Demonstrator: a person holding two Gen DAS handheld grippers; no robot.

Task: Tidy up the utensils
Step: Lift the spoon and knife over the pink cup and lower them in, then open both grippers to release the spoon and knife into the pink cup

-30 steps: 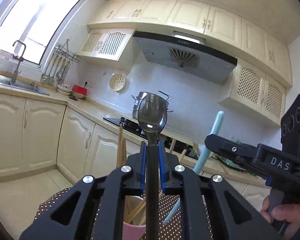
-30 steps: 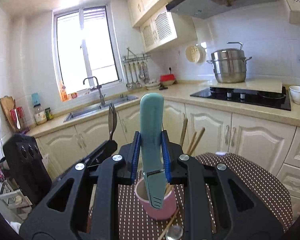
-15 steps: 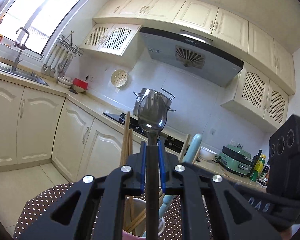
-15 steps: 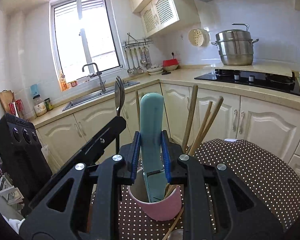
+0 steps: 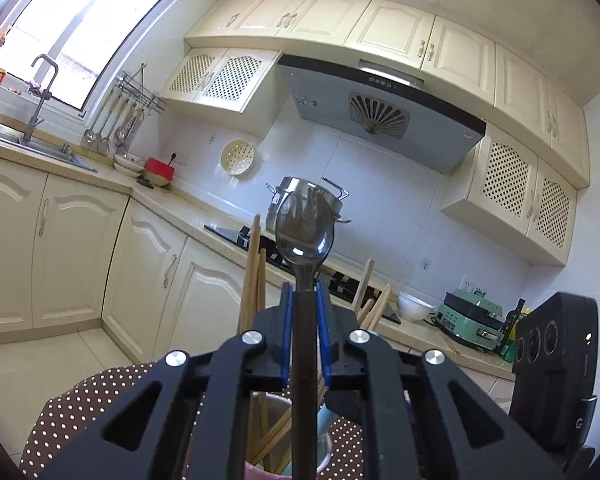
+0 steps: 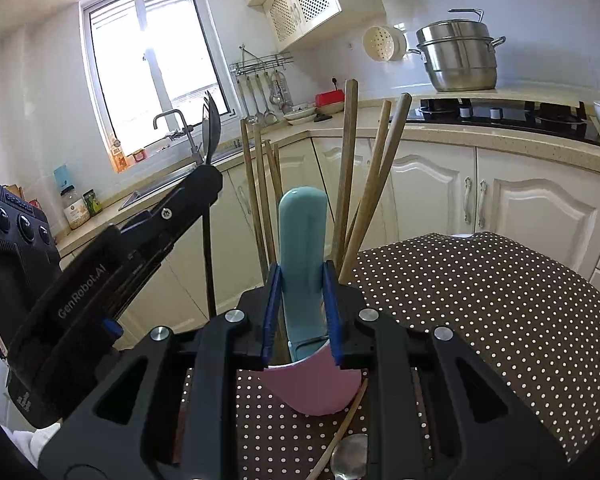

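My left gripper (image 5: 305, 300) is shut on the handle of a dark spork (image 5: 305, 232), held upright above a pink cup (image 6: 314, 388). The spork (image 6: 210, 124) and the left gripper (image 6: 196, 188) show at the left of the right wrist view. My right gripper (image 6: 300, 280) is shut on a teal utensil (image 6: 302, 248) whose lower end sits inside the cup. Several wooden chopsticks (image 6: 350, 168) stand in the cup. The cup rim (image 5: 256, 474) shows at the bottom of the left wrist view, with the chopsticks (image 5: 252, 272) rising behind my fingers.
The cup stands on a brown polka-dot tablecloth (image 6: 480, 300). A metal spoon (image 6: 350, 458) and a loose chopstick (image 6: 346, 420) lie on the cloth in front of the cup. Kitchen cabinets (image 6: 520, 208), a hob and a steel pot (image 6: 458, 56) are behind.
Both grippers have come down toward the cup. The teal utensil has gone deeper into the cup, and the spork has dropped closer to the cup. The chopsticks now stand taller in both views.
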